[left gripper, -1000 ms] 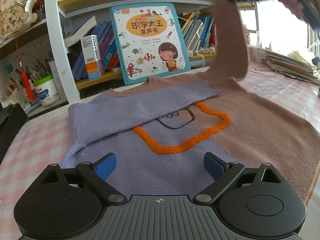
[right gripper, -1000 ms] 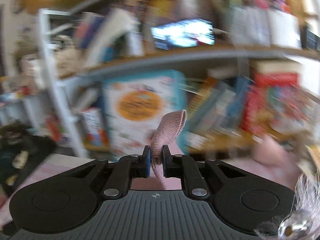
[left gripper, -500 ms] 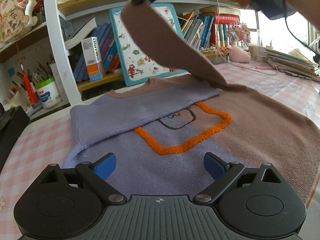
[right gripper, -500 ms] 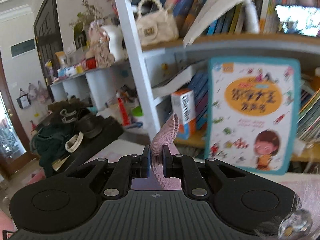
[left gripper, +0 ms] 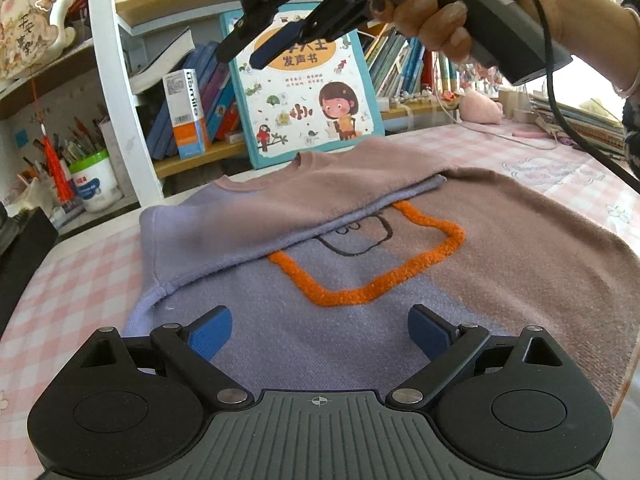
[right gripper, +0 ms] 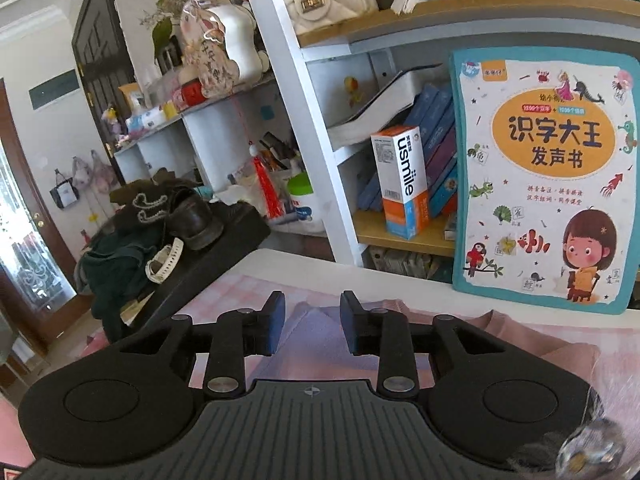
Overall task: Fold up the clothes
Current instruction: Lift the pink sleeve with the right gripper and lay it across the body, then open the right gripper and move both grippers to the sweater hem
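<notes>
A lilac and dusty-pink sweater [left gripper: 360, 272] with an orange looped outline lies flat on the table. Both sleeves are folded across its chest; the pink sleeve [left gripper: 340, 192] lies on top of the lilac one. My left gripper [left gripper: 320, 334] is open and empty, low over the sweater's near hem. My right gripper [left gripper: 256, 50] hangs open and empty in the air above the sweater's collar. In the right wrist view the right gripper [right gripper: 312, 328] is open over the sweater's lilac shoulder [right gripper: 312, 344].
A children's book [left gripper: 304, 92] leans against the bookshelf [left gripper: 108, 92] just behind the sweater. A white cup of pens [left gripper: 96, 180] stands at the back left. A pink checked tablecloth [left gripper: 68, 272] covers the table. A black stand with shoes [right gripper: 192, 220] stands off the table's left.
My right gripper carried the pink sleeve leftwards across the sweater, opened and let it go. The sleeve now lies flat on the lilac sleeve. The left gripper has not moved.
</notes>
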{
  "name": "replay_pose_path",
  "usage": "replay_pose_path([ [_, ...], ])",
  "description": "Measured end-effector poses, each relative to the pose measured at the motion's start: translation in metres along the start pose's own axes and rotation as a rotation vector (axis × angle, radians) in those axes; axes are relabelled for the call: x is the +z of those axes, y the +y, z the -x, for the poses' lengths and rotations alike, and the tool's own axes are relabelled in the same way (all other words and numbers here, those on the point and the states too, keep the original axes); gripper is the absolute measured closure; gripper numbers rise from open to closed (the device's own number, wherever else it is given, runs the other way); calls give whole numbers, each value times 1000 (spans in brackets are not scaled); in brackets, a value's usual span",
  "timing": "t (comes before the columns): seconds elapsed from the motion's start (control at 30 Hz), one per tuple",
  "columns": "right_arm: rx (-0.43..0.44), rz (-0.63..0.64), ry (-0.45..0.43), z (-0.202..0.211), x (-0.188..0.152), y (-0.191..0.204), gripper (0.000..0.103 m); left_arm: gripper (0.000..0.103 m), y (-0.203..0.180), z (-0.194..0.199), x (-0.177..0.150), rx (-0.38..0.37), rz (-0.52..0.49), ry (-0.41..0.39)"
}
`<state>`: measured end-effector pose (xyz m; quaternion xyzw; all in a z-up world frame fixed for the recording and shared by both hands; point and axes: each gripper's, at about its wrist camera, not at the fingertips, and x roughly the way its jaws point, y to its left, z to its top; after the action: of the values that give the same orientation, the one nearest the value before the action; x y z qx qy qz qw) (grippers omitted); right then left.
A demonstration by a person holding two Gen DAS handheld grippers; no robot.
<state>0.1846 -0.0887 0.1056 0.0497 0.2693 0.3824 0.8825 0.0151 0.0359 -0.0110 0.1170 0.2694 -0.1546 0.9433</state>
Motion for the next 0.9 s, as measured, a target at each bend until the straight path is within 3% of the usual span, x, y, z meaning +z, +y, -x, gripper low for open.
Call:
replay_pose_path([
  [0.2, -27, -20, 19, 26, -15, -9, 75, 6, -2, -1, 0, 14, -10, 6],
  [0.43, -103, -49, 95, 66, -64, -23, 73, 6, -3, -1, 0, 30, -21, 5],
  [0.57, -133, -84, 116, 97, -96, -32, 71, 6, 7, 2, -2, 9, 45, -7],
  [0.9, -202, -184, 135, 176, -160, -50, 64, 6, 44, 53, -20, 95, 262, -12],
])
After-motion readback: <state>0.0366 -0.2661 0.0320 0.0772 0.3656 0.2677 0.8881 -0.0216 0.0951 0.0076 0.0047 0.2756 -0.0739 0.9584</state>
